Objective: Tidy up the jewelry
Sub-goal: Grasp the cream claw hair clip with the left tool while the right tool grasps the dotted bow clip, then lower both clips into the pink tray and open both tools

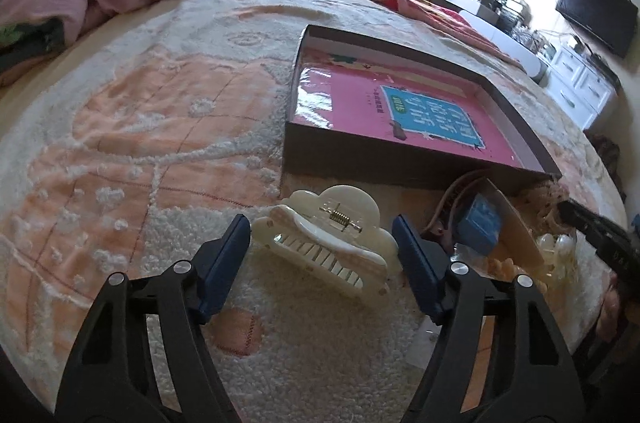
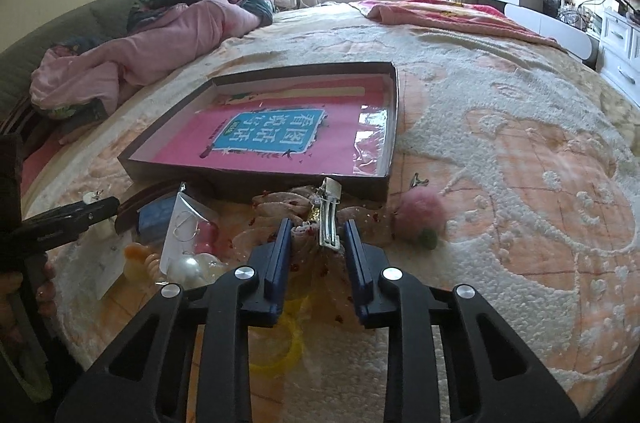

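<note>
In the left wrist view, the cream hair claw lies on the blanket between the fingers of the left gripper. Its long axis runs across, from finger to finger, teeth toward the camera. The fingers are spread and do not touch it.

In the right wrist view, the metal hair clip points away toward the shallow box. The right gripper pinches the pink scrunchie under the clip.

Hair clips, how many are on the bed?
3: claw clip inside the left gripper, slim clip at the right gripper, pompom clip beside it. Others may be hidden.
</note>
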`<state>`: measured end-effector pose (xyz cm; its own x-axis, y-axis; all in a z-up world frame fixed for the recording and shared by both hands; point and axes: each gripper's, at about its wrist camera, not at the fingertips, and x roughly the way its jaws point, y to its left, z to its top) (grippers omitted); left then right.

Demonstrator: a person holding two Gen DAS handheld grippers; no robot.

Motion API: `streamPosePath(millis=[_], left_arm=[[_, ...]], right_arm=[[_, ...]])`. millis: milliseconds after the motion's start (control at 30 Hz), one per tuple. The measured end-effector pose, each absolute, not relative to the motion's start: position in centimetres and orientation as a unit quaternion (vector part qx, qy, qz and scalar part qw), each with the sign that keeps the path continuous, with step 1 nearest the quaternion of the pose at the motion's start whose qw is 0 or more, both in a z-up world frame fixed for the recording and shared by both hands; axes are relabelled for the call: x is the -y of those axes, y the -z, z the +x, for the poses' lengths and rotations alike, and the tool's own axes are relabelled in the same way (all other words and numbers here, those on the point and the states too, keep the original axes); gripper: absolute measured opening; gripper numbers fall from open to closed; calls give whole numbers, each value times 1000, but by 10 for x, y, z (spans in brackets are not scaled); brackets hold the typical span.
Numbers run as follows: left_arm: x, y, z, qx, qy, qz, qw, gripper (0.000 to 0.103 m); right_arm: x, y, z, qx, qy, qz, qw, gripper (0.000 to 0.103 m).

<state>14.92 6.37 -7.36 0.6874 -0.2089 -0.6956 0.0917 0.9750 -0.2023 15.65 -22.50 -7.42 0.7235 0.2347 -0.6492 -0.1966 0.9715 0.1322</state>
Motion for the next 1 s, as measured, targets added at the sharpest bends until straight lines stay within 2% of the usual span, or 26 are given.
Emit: streamPosePath(millis=[367,800,1000], left_arm=[[-51,36,133,-331,100,-55,937,64],[-14,20,178,-322,120,-46,938,64],[-2,28,211,-347,118,-44,929,64]], right_arm=[[249,51,143,-323,-115,51,938,23],[247,19,179,-287,-123,39,949,23],[234,13,209,-280,-123,19,952,23]])
